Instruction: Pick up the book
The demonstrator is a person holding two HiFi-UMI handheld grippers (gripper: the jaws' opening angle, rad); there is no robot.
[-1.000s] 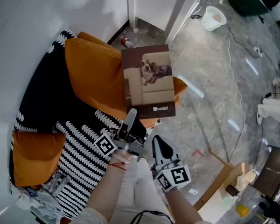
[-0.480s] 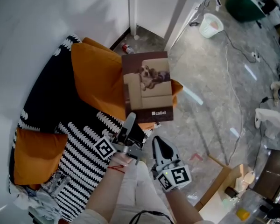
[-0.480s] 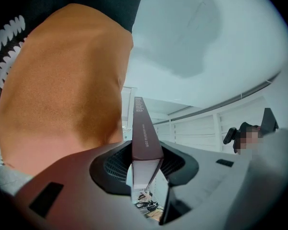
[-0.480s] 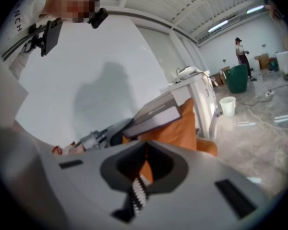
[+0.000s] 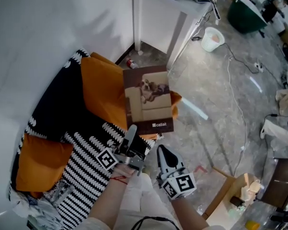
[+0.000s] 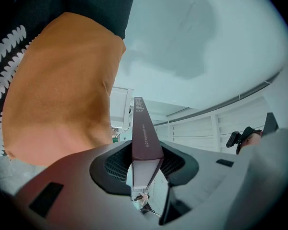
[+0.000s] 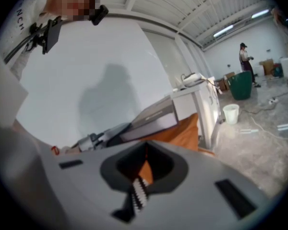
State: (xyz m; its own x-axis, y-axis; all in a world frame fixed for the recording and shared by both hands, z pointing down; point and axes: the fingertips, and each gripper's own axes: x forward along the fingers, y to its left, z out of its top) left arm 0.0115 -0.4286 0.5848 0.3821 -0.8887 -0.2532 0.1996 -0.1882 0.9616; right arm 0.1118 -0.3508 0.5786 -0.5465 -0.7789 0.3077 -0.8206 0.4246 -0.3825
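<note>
Left gripper (image 5: pixel 131 132) clamped on the book (image 5: pixel 148 98), held above the orange cushion (image 5: pixel 102 92). Right gripper (image 5: pixel 162 151), beside the cushion: jaws together, empty.

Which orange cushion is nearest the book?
The upper orange cushion: the book, held in the left claw, overlaps its right edge in the head view. The lower orange cushion lies well away at the bottom left.

count by kind, head view. book (image 5: pixel 149 99): 1, centre. grippers: 2, i.e. left gripper (image 5: pixel 131 131) at 7 o'clock, right gripper (image 5: pixel 163 151) at 5 o'clock. orange cushions (image 5: pixel 103 87): 2, one at 10 o'clock, other at 8 o'clock. white bucket (image 5: pixel 212 38): 1, approx. 1 o'clock. green tub (image 5: pixel 247 13): 1, 2 o'clock. white table (image 5: pixel 180 1): 1, 1 o'clock.
</note>
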